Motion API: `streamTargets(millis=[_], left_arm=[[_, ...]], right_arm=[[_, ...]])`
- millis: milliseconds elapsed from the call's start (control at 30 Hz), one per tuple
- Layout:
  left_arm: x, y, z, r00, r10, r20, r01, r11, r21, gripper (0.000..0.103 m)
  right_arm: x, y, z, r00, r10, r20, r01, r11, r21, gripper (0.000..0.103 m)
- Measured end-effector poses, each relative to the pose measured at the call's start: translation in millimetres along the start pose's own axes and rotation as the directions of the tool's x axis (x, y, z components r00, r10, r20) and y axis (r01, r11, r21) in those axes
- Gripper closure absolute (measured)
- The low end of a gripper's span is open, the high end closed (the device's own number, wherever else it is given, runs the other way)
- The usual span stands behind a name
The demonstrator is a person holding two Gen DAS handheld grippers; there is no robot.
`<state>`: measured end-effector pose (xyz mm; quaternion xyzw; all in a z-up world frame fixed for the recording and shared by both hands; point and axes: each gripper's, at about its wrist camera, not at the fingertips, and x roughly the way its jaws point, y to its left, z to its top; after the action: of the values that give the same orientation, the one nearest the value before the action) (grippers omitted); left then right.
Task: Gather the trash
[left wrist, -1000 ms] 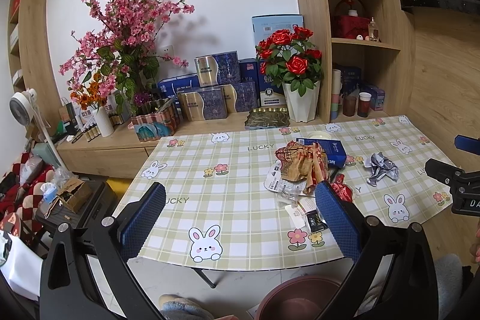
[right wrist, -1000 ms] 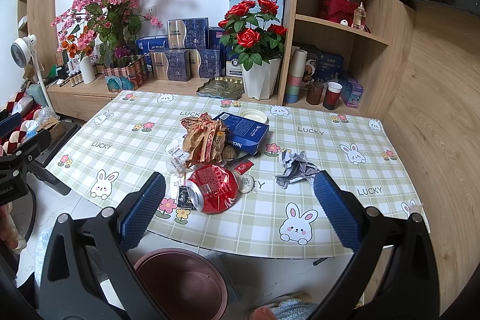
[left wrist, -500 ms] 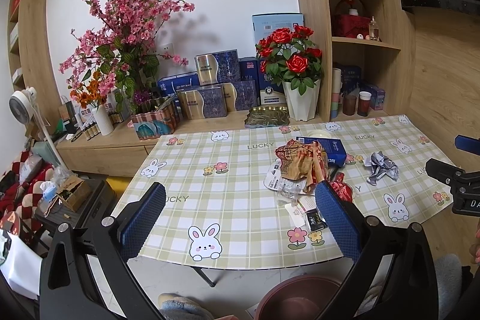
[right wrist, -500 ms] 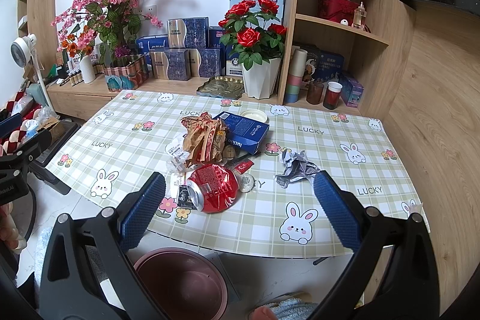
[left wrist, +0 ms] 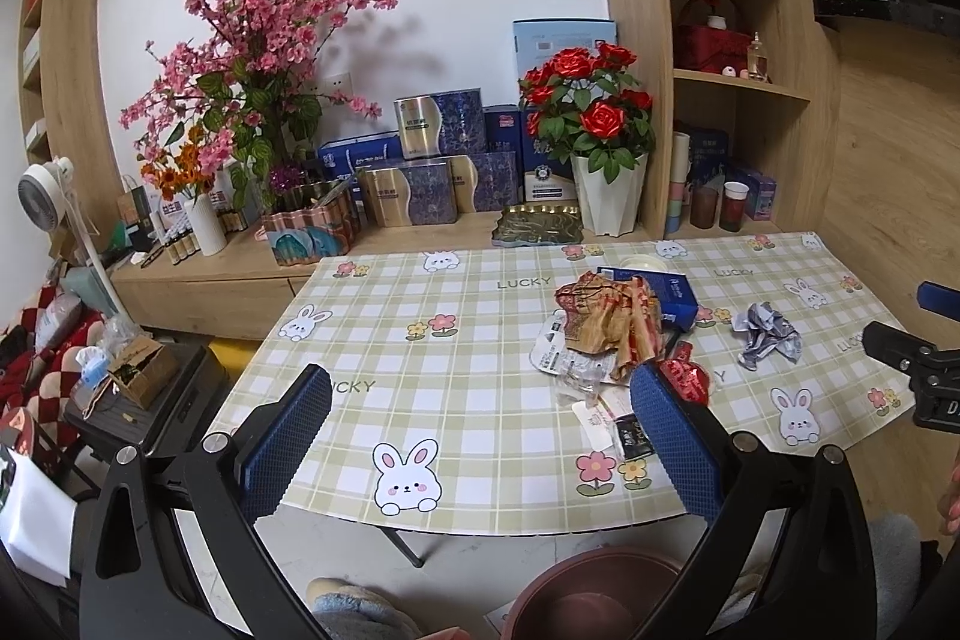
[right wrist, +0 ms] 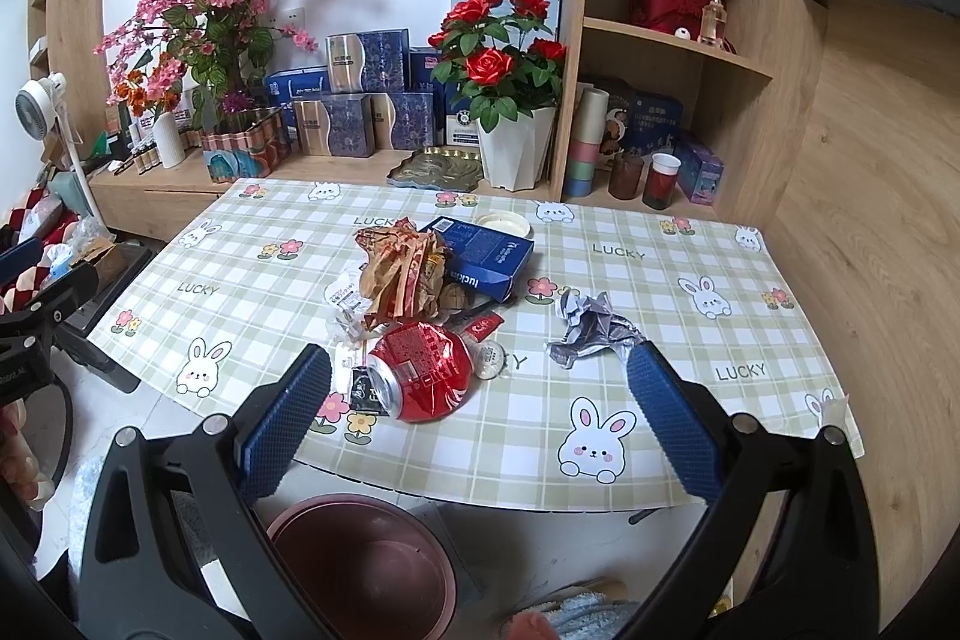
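Observation:
Trash lies in a pile on the checked tablecloth (right wrist: pixel 252 274): a crushed red can (right wrist: pixel 423 370), a crumpled brown wrapper (right wrist: pixel 402 274), a blue carton (right wrist: pixel 483 256), a crumpled silver foil (right wrist: pixel 591 331) and small packets (right wrist: pixel 348 298). The pile also shows in the left wrist view, with the wrapper (left wrist: pixel 609 322) and foil (left wrist: pixel 768 334). My right gripper (right wrist: pixel 480 403) is open and empty, held before the table's front edge near the can. My left gripper (left wrist: pixel 480 412) is open and empty, left of the pile. A brown bin (right wrist: pixel 360 568) stands on the floor below the table edge.
A wooden sideboard (right wrist: pixel 162 184) behind the table holds flower vases, a white rose pot (right wrist: pixel 516 148) and blue boxes. Shelves (right wrist: pixel 672 40) rise at the right. A white fan (left wrist: pixel 45 196) and cluttered boxes stand on the floor at the left.

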<state>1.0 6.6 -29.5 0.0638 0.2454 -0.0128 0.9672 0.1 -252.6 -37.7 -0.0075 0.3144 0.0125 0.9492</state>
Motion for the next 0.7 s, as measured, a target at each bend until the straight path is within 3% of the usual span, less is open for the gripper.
streamTargets(millis=[400,533,700], left_arm=[[52,-3,-20,0.996,-0.046,-0.082,0.048,0.999,0.018,0.005],[70,-6,-25,0.996,-0.06,-0.069,0.061,0.998,0.016,0.005],[102,-13,-17,0.983,-0.095,-0.154,0.099,0.995,0.02,0.005]], right_arm=[[44,-22,-21,0.999,-0.016,-0.035,0.017,0.999,0.033,0.005],[62,-28,-29,0.999,-0.012,-0.051,0.015,0.999,0.043,0.005],[84,-40,-33,0.997,-0.008,-0.078,0.013,0.997,0.075,0.006]])
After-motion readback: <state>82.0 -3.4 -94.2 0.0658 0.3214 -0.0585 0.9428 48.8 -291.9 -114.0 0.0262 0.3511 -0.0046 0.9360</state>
